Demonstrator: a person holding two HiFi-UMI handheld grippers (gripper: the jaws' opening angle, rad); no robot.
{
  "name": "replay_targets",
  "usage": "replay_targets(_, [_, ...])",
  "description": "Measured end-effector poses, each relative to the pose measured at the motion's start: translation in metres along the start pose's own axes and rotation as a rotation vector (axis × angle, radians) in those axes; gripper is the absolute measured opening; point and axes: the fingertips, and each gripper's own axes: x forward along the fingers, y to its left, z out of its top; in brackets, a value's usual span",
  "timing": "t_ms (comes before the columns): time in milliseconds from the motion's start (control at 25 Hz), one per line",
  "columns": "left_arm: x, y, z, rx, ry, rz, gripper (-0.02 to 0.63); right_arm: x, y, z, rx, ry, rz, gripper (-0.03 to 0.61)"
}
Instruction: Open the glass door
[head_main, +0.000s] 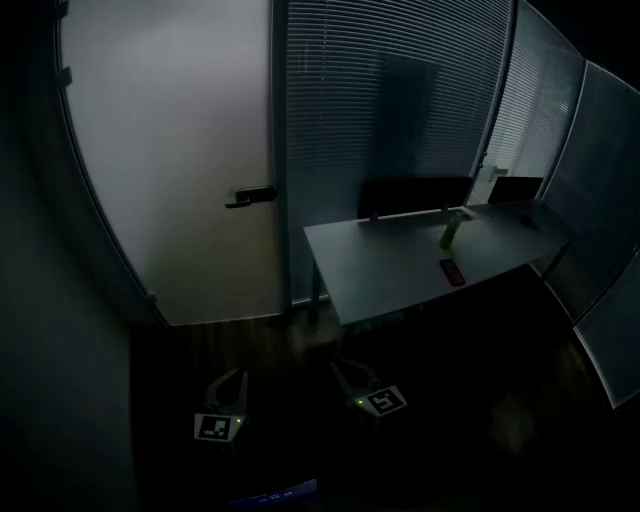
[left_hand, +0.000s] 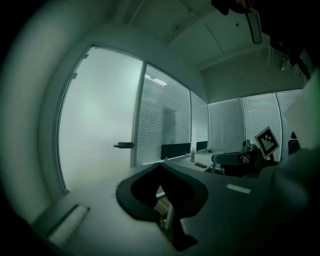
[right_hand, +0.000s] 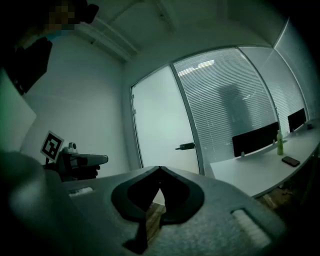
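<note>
The frosted glass door (head_main: 170, 150) stands closed at the left of the head view, its dark lever handle (head_main: 250, 197) on its right edge. Both grippers hang low over the dark floor, well short of the door. My left gripper (head_main: 229, 383) is shut, with nothing between its jaws. My right gripper (head_main: 347, 370) beside it is also shut and holds nothing. From the left gripper (left_hand: 160, 164) the handle (left_hand: 124, 145) shows far ahead, slightly left of the jaw tips. From the right gripper (right_hand: 160, 169) the handle (right_hand: 185, 147) lies ahead, a little right.
A glass wall with blinds (head_main: 400, 100) runs right of the door. A white desk (head_main: 400, 265) stands against it, carrying a green bottle (head_main: 450, 235), a small dark device (head_main: 453, 272) and black screens (head_main: 415, 195). The room is dim, with a dark wooden floor (head_main: 250, 340).
</note>
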Motion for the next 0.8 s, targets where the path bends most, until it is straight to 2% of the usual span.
replay_targets(240, [-0.010, 0.006, 0.000, -0.004, -0.002, -0.001, 0.003, 0.000, 0.010, -0.003, 0.000, 0.006, -0.006, 0.000])
replay_targets(400, [-0.017, 0.011, 0.000, -0.002, -0.006, -0.015, 0.003, 0.001, 0.015, -0.005, 0.041, 0.004, -0.028, 0.000])
replay_targets(800, [-0.033, 0.029, 0.000, 0.010, -0.014, -0.050, 0.003, 0.007, 0.049, -0.014, -0.003, 0.039, -0.044, 0.000])
